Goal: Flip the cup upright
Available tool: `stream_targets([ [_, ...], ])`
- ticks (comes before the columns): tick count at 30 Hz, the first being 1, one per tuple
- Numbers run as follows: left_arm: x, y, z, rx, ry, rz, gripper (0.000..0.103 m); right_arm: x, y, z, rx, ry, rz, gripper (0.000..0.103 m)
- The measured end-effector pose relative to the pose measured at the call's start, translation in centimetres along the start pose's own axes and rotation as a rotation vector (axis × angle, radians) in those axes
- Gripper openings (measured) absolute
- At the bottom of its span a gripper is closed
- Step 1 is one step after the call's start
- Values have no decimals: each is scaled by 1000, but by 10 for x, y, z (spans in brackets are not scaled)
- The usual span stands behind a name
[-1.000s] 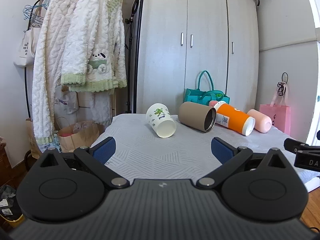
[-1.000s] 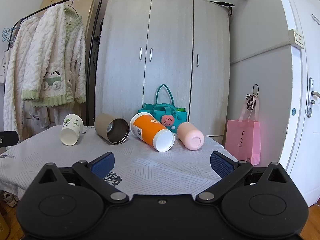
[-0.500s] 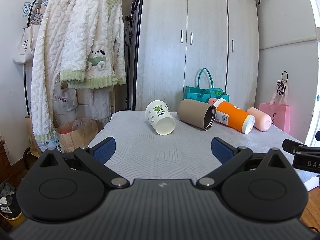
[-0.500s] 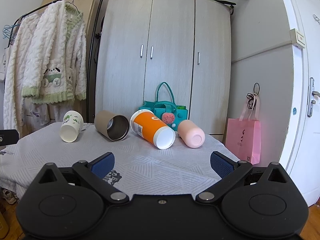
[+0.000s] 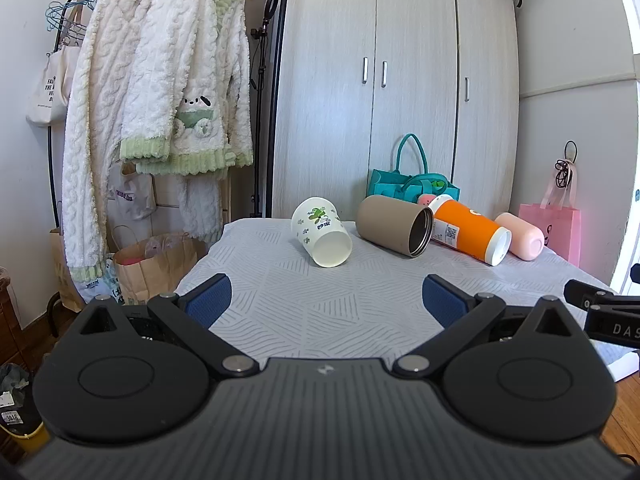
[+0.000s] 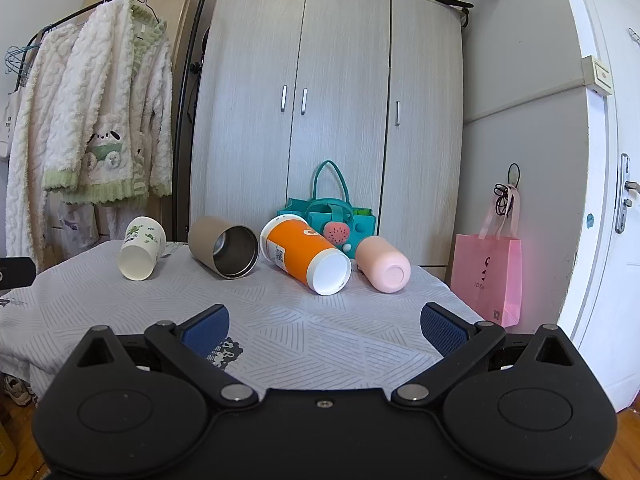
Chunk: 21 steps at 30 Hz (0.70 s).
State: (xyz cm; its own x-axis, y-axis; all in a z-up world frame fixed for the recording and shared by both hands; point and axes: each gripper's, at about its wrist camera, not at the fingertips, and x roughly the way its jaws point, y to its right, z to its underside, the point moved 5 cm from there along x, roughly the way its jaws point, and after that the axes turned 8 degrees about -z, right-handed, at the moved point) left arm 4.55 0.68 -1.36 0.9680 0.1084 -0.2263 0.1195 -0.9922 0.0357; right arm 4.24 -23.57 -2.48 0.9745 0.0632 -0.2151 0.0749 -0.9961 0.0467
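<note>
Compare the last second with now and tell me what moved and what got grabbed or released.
Both grippers crept slightly closer to the table: the four cups look a little larger in each view. Nothing was grabbed or released. The left gripper and right gripper remain open and empty. The white cup, tan cup, orange cup and pink cup still lie on their sides, in the same row.

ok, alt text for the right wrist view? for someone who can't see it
Four cups lie on their sides in a row on a grey patterned tablecloth: a white cup with green print, a tan steel-lined tumbler, an orange cup and a pink cup. The right gripper is open and empty in the foreground, short of them. A wardrobe stands behind.
</note>
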Motion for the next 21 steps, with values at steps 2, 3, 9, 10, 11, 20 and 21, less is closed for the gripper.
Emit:
stream_targets([
  [2,0,0,0,1,-1,1,103,1,0,1,0,-3,-1,103],
  [3,0,0,1,0,-2,0,103,2,-1,2,-1,-3,-2,103],
  [9,3,-2,-1,1,-10,-8,103,6,-1,2,13,-15,-28,103],
  [10,4,-2,-2,1,-16,-7,103,6,-1,1,11,-19,-37,103],
  [11,6,-3,-4,1,-22,-5,103,7,-2,-1,6,-22,-56,103],
  [20,37,3,-36,-28,-70,34,103,25,1,-63,-35,-24,-371,103],
  [21,43,5,-39,-30,-76,39,103,30,1,-70,-43,-36,-400,103],
])
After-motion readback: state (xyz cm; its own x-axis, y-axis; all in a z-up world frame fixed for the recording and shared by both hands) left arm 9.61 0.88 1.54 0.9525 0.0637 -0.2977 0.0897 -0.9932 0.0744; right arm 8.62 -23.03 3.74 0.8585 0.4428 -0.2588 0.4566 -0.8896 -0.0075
